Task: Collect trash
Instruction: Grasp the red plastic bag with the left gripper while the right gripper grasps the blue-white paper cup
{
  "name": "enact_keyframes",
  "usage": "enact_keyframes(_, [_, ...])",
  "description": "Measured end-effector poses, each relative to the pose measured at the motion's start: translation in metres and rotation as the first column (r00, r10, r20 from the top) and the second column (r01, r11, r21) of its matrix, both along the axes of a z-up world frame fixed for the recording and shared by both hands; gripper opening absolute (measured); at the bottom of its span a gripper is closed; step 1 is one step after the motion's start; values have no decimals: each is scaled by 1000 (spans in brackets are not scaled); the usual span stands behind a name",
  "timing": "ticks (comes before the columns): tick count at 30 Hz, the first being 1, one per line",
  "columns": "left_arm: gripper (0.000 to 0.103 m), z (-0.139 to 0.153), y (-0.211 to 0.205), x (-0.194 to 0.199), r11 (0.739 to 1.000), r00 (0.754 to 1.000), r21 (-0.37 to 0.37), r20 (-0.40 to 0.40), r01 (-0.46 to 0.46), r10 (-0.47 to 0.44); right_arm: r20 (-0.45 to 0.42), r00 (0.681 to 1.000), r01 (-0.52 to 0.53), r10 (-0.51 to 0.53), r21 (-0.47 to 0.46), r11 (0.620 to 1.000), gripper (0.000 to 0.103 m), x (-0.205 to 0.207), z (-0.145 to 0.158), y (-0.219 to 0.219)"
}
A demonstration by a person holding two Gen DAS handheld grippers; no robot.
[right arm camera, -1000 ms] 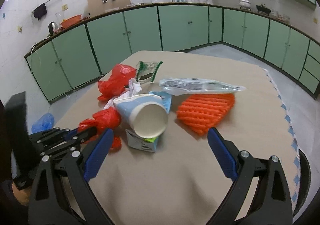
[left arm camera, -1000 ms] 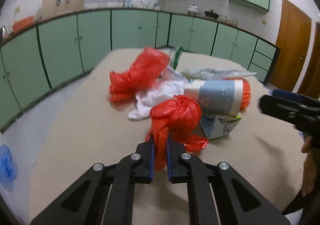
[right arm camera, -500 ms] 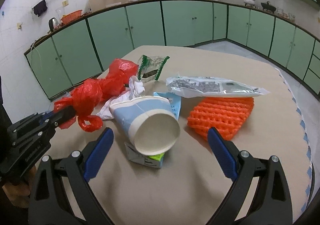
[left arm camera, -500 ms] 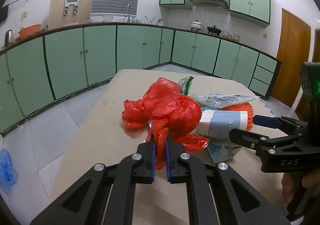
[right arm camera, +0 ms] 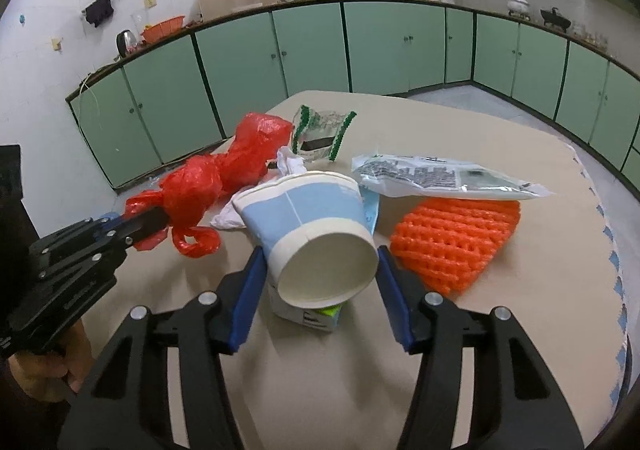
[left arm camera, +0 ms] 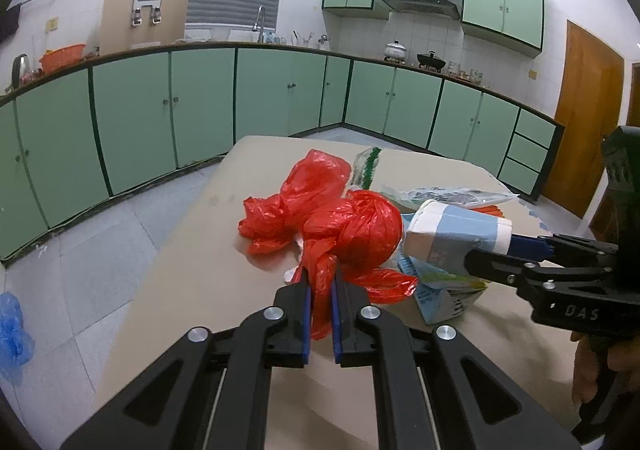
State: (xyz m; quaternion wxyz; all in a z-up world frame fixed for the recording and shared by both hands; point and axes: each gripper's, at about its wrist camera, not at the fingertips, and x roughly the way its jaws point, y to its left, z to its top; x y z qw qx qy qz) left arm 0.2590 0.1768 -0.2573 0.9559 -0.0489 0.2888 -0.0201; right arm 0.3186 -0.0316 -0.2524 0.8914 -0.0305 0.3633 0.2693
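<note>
My left gripper [left arm camera: 319, 286] is shut on the knotted tail of a balled red plastic bag [left arm camera: 356, 234], held just above the table; it also shows in the right wrist view [right arm camera: 188, 189]. My right gripper [right arm camera: 318, 270] is open, its jaws on either side of a blue-and-white paper cup [right arm camera: 316, 226] lying on its side with the mouth toward the camera. The cup [left arm camera: 456, 234] rests on a small carton [right arm camera: 308, 314]. A second red bag [right arm camera: 260, 145] lies behind.
On the beige table [right arm camera: 460, 350] lie an orange foam net [right arm camera: 456, 238], a clear printed wrapper [right arm camera: 436, 175], a green-edged packet [right arm camera: 320, 129] and white tissue [right arm camera: 290, 165]. Green cabinets line the walls. A blue bag [left arm camera: 14, 334] lies on the floor, left.
My left gripper has lifted the red bag off the table and pulled it back to the left. My right gripper has moved forward and narrowed around the paper cup.
</note>
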Motion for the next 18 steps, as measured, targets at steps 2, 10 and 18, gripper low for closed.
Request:
enact_keyframes(2, [8,2,-3,-2,1000,1000,0,2,5,-5,5,1000,12,-12,12,1000,53,-5,7,-10])
enact_keyframes(10, [8,19,-36,-11,998,998,10,18,57,-57,29,997,70,-70,19,997,53,-18,26,-48])
enact_keyframes(18, [8,35,-72,-19,993,993,20,34,114,-115,54,992,115,-118,42,992,53,-28,41,-81])
